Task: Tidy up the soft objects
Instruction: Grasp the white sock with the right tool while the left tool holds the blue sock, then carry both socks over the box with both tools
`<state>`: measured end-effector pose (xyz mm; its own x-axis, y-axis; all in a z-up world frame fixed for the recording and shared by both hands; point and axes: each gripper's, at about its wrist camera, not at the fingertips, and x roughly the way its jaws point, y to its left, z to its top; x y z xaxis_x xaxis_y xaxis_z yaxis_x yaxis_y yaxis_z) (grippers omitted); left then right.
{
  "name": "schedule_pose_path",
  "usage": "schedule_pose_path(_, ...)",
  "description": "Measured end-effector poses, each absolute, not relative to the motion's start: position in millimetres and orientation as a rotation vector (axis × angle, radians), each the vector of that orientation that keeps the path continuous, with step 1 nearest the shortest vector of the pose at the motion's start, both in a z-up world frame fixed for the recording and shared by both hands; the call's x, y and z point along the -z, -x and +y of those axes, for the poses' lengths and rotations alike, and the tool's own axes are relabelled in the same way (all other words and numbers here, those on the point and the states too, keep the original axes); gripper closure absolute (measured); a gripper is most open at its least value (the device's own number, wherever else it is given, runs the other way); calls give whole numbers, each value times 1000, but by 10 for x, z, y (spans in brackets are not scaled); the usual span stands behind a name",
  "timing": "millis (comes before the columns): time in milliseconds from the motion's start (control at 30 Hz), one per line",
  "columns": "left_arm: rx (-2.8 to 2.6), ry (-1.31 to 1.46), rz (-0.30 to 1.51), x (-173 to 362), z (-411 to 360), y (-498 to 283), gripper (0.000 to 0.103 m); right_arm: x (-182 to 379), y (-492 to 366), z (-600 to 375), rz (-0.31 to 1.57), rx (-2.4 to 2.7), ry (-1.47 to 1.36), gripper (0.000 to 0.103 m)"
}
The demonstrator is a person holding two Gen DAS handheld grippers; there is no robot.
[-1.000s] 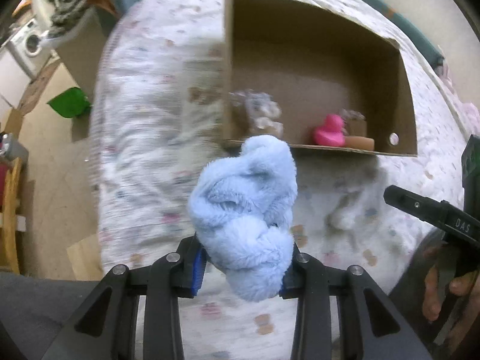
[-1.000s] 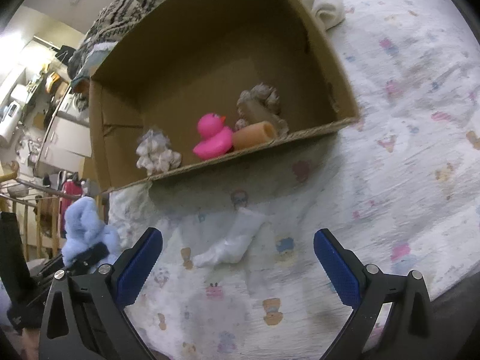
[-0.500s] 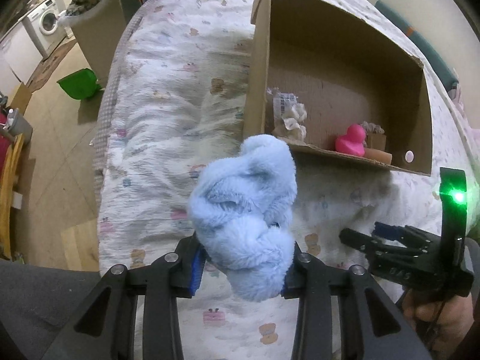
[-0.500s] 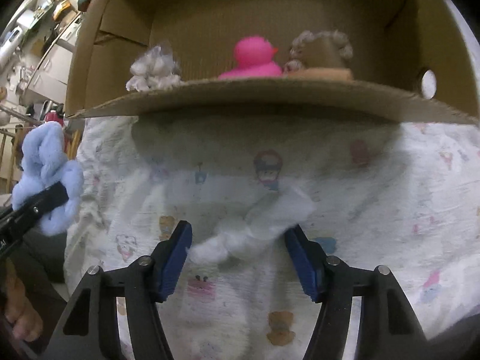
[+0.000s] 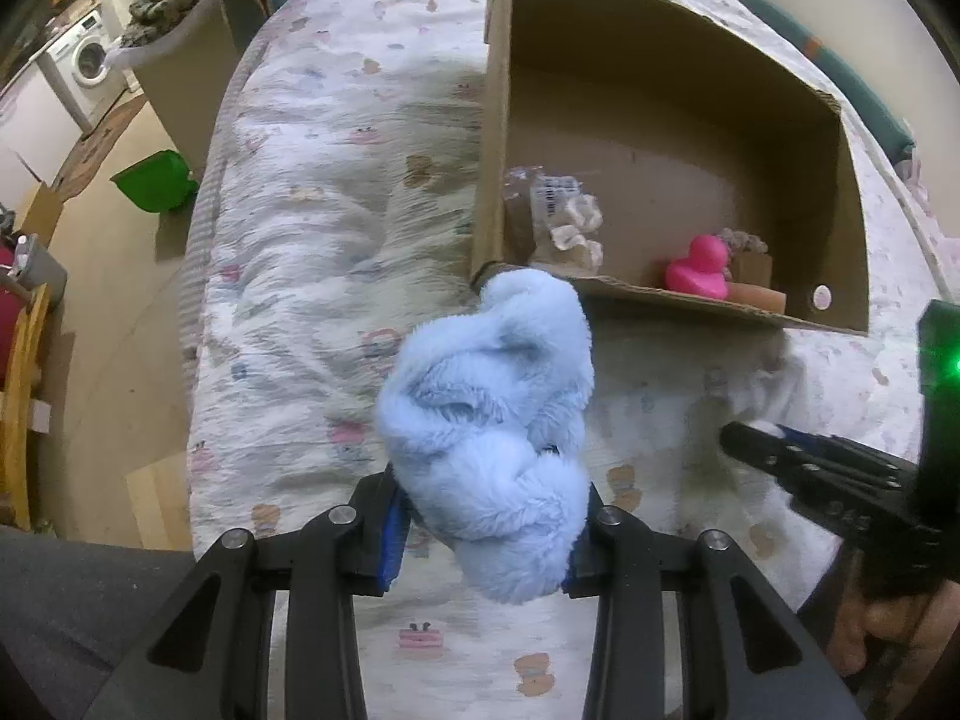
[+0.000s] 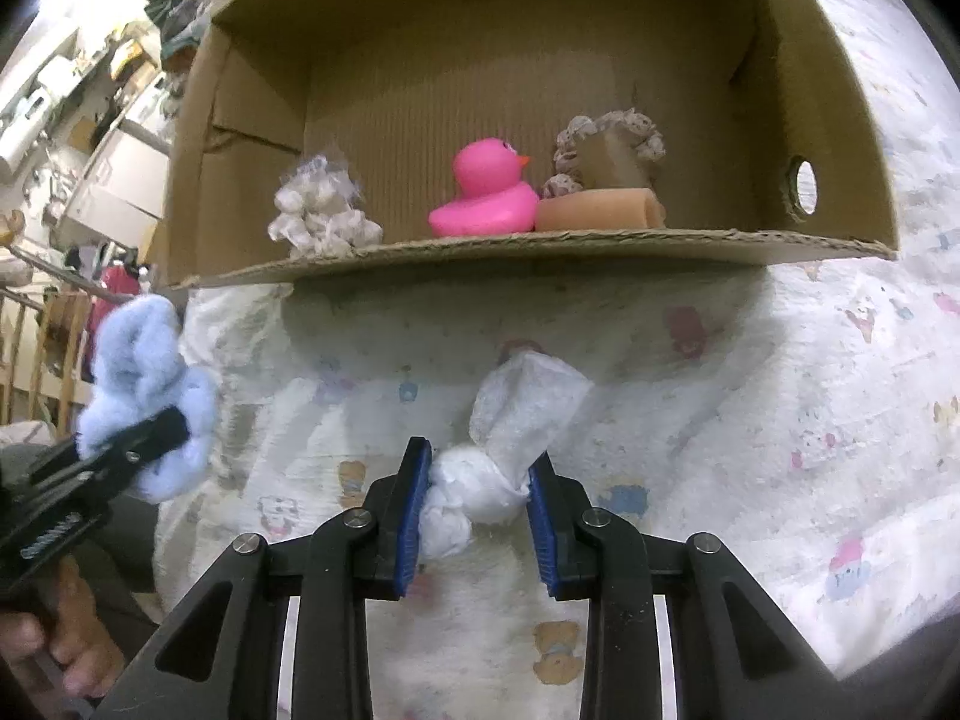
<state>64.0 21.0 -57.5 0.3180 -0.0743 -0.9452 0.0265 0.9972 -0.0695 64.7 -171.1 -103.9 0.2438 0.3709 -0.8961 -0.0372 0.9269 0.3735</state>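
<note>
Right gripper [image 6: 474, 510] fingers closing on white knotted cloth [image 6: 510, 438] lying on bed; cloth long axis runs forward from fingers toward cardboard box [image 6: 540, 249]. Left gripper [image 5: 486, 540] fingers clamp blue plush [image 5: 489, 420], box ahead.

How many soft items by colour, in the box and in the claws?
Blue: 1, fluffy bundle in left claw
White: 2, knotted cloth in closing right claw; bagged puffs in box
Pink: 1, duck
Orange: 1, sponge roll
Beige: 1, frilly piece
Total: 6
</note>
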Motion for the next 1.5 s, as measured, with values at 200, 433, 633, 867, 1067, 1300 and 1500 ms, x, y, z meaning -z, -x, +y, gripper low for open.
schedule_pose_path(200,56,45,1189,471,227,-603,69,774,-503,-1830,1241,-344,-341,70)
schedule_pose_path(433,81,9,1103,173,183,-539,69,349,-423,-1952,1109,-381,-346,70)
schedule_pose_path(633,103,25,1071,-35,99,-720,69,115,-604,-2083,1011,-371,-350,70)
schedule_pose_path(867,131,-24,994,-282,-159,-1018,69,9,-841,-2297,947,-322,-370,70)
schedule_pose_path(1067,133,-57,974,-293,-377,-1282,69,53,-1074,-2397,924,-276,-375,70)
schedule_pose_path(1300,132,-121,977,-145,-592,-1469,69,235,-1176,-2420,938,-251,-380,70)
schedule_pose_path(1500,115,-93,1023,97,-648,-1615,66,333,-1238,-2415,967,-235,-372,70)
